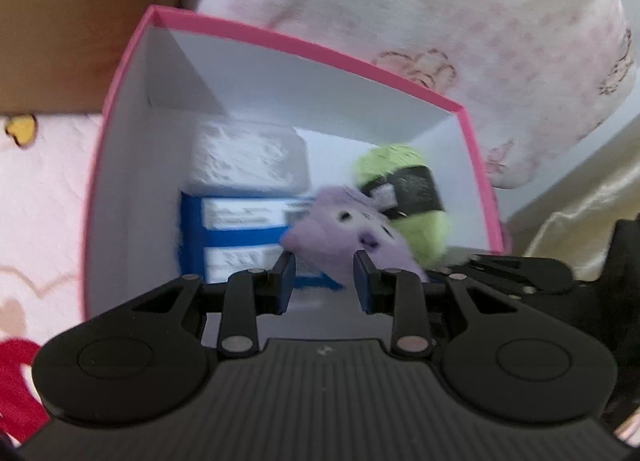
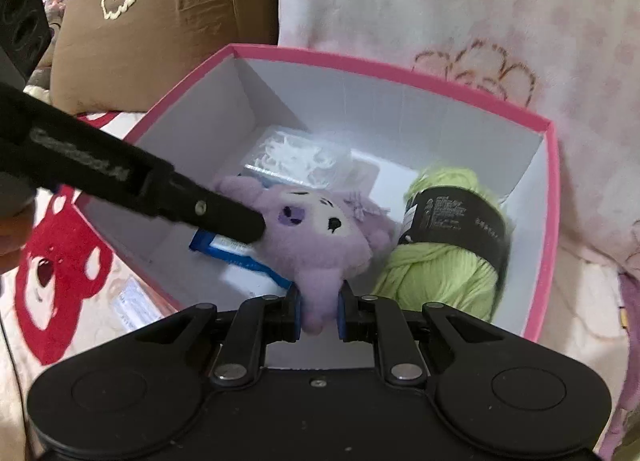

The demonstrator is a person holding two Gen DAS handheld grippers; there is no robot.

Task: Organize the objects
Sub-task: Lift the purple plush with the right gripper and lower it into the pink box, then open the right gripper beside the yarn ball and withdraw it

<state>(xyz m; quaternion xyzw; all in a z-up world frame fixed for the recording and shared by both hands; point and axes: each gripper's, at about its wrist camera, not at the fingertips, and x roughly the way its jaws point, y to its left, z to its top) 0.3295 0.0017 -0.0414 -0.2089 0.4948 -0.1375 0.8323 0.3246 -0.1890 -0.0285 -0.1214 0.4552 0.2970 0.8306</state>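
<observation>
Right claw [image 2: 319, 311] pinches purple plush [image 2: 320, 237] inside pink box [image 2: 548, 197]

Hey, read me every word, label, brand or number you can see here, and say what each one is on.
"GenRobot.AI", blurred, so likely only: side of the left gripper in the right wrist view.
Black band on the green yarn: small print, unreadable.
Blue-and-white package labels: blurred, unreadable.
Small mark on the left gripper body: not legible.
Nothing readable on the purple plush toy or pink box.

A soft purple toy [image 2: 320, 237] with a white face hangs inside the pink box [image 2: 552, 197]. A green ball of yarn [image 2: 444, 273] lies in the box too, beside a blue pack [image 2: 236, 249].
</observation>
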